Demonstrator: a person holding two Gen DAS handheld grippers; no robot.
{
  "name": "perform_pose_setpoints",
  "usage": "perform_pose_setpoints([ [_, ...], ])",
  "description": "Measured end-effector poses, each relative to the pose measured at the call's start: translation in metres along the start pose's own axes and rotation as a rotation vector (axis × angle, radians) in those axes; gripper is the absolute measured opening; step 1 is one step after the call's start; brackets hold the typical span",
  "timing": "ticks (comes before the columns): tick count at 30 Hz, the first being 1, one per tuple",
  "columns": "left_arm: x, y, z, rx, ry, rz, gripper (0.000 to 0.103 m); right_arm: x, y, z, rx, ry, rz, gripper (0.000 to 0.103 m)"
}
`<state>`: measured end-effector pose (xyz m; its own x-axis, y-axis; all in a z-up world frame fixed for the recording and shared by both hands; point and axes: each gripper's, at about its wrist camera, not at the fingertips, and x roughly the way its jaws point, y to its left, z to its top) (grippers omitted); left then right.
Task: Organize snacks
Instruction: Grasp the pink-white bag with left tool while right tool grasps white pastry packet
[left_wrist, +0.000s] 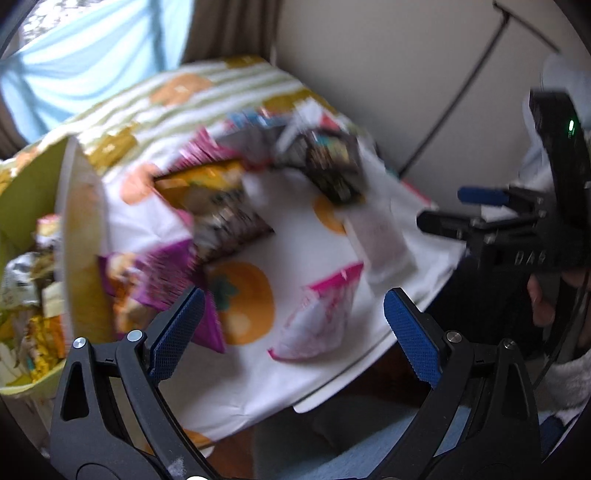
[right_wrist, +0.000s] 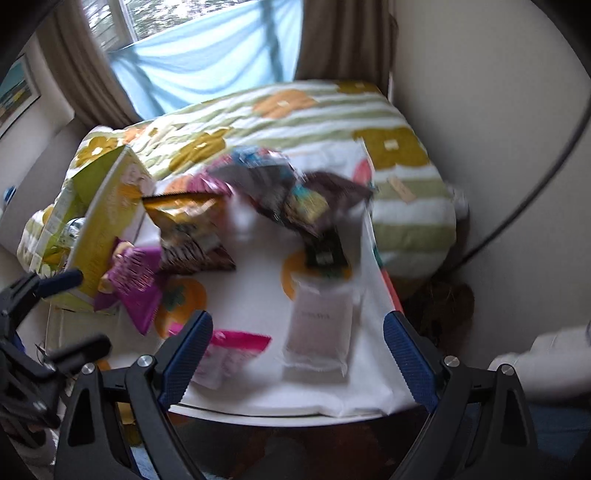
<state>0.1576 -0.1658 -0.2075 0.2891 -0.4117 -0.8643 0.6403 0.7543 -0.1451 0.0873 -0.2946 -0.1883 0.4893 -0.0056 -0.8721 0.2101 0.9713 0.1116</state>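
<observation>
Snack packets (right_wrist: 192, 229) litter a fruit-print tablecloth (right_wrist: 258, 280) below a curtained window (right_wrist: 207, 55).

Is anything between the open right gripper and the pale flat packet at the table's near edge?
Nothing visible. The right gripper is open and empty, and the pale packet lies flat on the tablecloth ahead of its fingers; the pink packet lies beside it, apart.
</observation>
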Motion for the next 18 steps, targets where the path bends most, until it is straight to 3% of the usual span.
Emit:
perform_pose_setpoints([
  [7, 0.068, -0.007, -0.018, 0.092, 0.158, -0.081, 0.097, 0.038, -0.017, -0.024, 0.089, 0.035, -0.007, 0.092],
  [12, 0.098, -0.005, -0.026, 0.143, 0.208, -0.116, 0.095, 0.056, -0.012, -0.027, 0.111, 0.021, -0.023, 0.092],
  [18, 0.122, -0.004, -0.033, 0.168, 0.265, -0.154, 0.085, 0.080, -0.008, -0.026, 0.119, 0.038, -0.052, 0.092],
])
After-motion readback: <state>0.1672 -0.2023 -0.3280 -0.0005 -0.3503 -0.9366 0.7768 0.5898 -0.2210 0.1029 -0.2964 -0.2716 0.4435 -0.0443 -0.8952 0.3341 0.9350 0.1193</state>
